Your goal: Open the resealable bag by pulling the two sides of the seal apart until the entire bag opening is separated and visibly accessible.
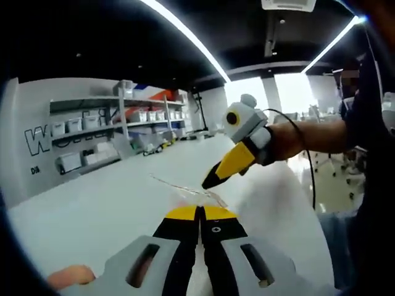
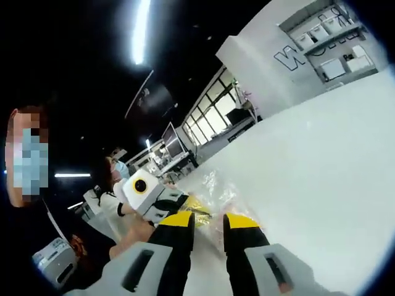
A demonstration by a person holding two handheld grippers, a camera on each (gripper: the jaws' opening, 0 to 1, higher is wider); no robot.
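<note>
Left gripper (image 1: 199, 211): jaws pressed together on the near edge of the clear resealable bag (image 1: 188, 190), just ahead of its tips. Right gripper (image 2: 210, 221): jaws narrowly parted, crinkled bag film between and just beyond them; whether they clamp it cannot be told. Both held above a white table (image 1: 99, 203); shelving (image 1: 117, 123) beyond.

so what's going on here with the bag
A person is working a clear resealable bag above a white table with two hand-held tongs. The left tongs are shut on the bag's near edge. The right tongs meet the bag from the other side, though their own view shows a gap between the jaws. The bag's opening isn't visibly spread yet.
</note>
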